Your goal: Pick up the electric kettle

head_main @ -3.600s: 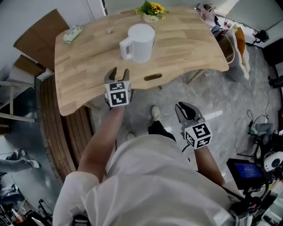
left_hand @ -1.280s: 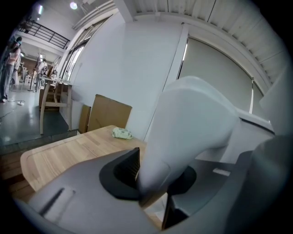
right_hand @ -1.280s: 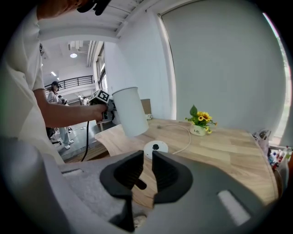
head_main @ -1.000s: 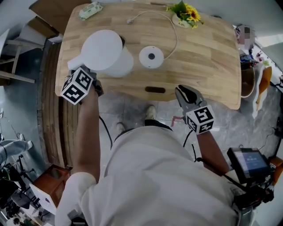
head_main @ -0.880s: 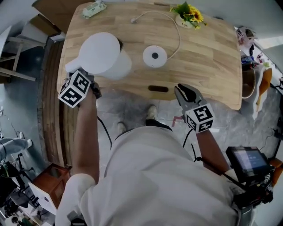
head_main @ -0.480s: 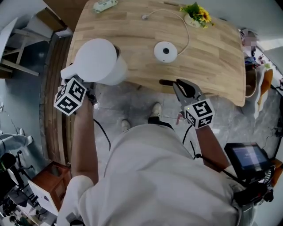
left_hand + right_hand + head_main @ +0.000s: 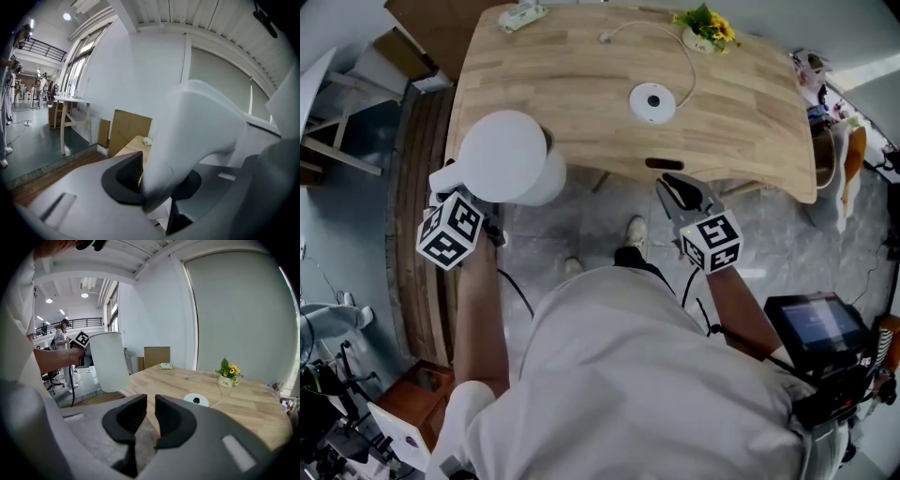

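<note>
The white electric kettle [image 7: 502,157] hangs in the air off the wooden table's [image 7: 581,84] near left corner, away from its round white base [image 7: 652,101]. My left gripper [image 7: 473,202] is shut on the kettle's handle [image 7: 197,126], which fills the left gripper view between the dark pads [image 7: 129,171]. My right gripper [image 7: 677,189] hovers just short of the table's front edge, its jaws together with nothing in them [image 7: 150,406]. The right gripper view shows the lifted kettle [image 7: 108,361] at left and the base [image 7: 197,400] on the table.
A cord runs from the base toward a small pot of yellow flowers [image 7: 705,26] at the table's back. A small green-and-white item [image 7: 520,14] lies at the back left. Wooden slats [image 7: 417,197] sit left of the table, and a screen device [image 7: 816,323] stands at right.
The kettle, held in my left gripper, has come back off the table past its near left edge. The right gripper has drawn back too, and the table has slid away in view.
</note>
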### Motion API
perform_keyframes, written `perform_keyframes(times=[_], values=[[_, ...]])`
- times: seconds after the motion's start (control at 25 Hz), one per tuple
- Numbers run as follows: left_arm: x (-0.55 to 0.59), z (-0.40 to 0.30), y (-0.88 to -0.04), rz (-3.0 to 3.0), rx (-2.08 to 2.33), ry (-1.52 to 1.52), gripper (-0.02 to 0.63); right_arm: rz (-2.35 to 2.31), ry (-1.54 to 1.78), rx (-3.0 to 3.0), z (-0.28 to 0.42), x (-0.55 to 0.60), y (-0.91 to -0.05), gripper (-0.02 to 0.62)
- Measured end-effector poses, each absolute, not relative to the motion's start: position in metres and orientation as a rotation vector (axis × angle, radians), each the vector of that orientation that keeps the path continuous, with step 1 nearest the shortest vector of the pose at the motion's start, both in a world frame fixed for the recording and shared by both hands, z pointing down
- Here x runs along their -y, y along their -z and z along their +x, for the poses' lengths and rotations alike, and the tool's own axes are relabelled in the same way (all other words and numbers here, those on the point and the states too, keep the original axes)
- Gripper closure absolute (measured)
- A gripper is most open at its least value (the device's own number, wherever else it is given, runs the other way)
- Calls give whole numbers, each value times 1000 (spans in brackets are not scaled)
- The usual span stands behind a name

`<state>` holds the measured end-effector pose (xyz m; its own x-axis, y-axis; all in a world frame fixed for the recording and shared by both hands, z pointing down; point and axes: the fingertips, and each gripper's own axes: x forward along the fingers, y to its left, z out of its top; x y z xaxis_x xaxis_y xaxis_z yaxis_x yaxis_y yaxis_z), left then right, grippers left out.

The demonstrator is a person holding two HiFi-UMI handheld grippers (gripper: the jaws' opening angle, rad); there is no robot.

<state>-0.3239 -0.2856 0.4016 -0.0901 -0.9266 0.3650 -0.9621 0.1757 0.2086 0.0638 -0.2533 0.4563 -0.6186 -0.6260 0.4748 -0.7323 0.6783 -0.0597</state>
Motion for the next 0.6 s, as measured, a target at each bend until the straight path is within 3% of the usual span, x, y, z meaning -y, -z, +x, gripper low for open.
perform_keyframes(times=[0.6], values=[[259,-315,-401,1863,1968,-165,508,1114,-348,2465,53,221,-458,548]])
